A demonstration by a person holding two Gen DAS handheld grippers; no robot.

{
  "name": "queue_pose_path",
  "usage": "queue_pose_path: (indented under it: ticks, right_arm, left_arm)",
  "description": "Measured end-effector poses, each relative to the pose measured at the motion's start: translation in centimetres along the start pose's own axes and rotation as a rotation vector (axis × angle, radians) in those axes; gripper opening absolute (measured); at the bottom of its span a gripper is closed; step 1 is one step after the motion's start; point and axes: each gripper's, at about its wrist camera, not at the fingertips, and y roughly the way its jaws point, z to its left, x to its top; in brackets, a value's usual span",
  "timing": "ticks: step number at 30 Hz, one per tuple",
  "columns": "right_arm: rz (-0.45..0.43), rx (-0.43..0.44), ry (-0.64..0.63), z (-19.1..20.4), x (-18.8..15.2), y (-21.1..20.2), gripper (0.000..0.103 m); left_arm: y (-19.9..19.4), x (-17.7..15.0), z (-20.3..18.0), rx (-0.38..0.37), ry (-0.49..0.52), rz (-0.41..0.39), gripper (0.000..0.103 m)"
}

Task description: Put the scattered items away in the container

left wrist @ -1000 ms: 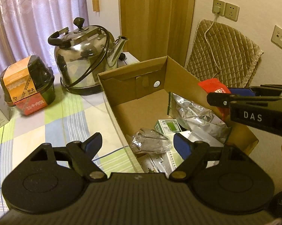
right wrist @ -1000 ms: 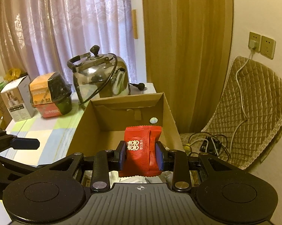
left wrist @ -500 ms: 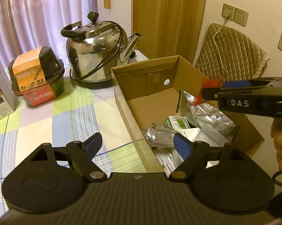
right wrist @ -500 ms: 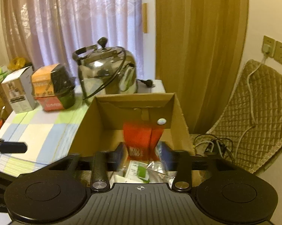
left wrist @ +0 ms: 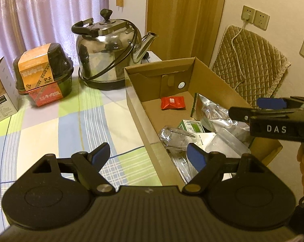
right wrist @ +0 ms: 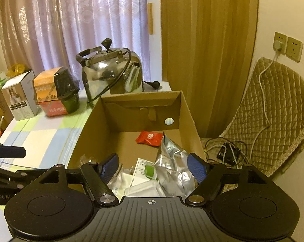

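Red packet (left wrist: pixel 173 103) now dropped in box (left wrist: pixel 135 109).

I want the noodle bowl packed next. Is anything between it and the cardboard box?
Nothing visible does. The noodle bowl sits on the checked tablecloth, with bare cloth across to the cardboard box. The steel kettle stands behind that path.
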Motion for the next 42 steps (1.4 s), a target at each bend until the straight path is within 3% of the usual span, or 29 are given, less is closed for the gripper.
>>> queue_pose_path:
  ticks: [28, 29, 30, 31, 34, 42]
  right_arm:
    - [-0.006, 0.007, 0.009, 1.7, -1.0, -5.2, 0.081]
    - [-0.005, 0.006, 0.011, 1.7, -1.1, -5.5, 0.084]
    - [-0.007, 0.004, 0.015, 1.7, -1.2, -5.8, 0.099]
    - [-0.017, 0.0, 0.02, 1.6, -1.4, -6.2, 0.103]
    - [-0.028, -0.007, 0.02, 1.4, -1.7, -7.3, 0.103]
    - [-0.005, -0.011, 0.026, 0.8, -2.7, -10.3, 0.103]
  left_arm:
    - [-4.8, -1.3, 0.0, 0.002, -0.029, -0.003, 0.082]
    - [-5.0, -1.4, -0.1, 0.002, -0.035, -0.003, 0.085]
    - [-5.2, -1.5, -0.1, 0.003, -0.041, -0.002, 0.088]
    - [-5.4, -1.6, -0.1, 0.007, -0.047, -0.001, 0.09]
    - [-6.1, -2.1, -0.3, 0.021, -0.065, -0.003, 0.101]
    - [-8.0, -3.6, -1.0, 0.031, -0.101, 0.019, 0.102]
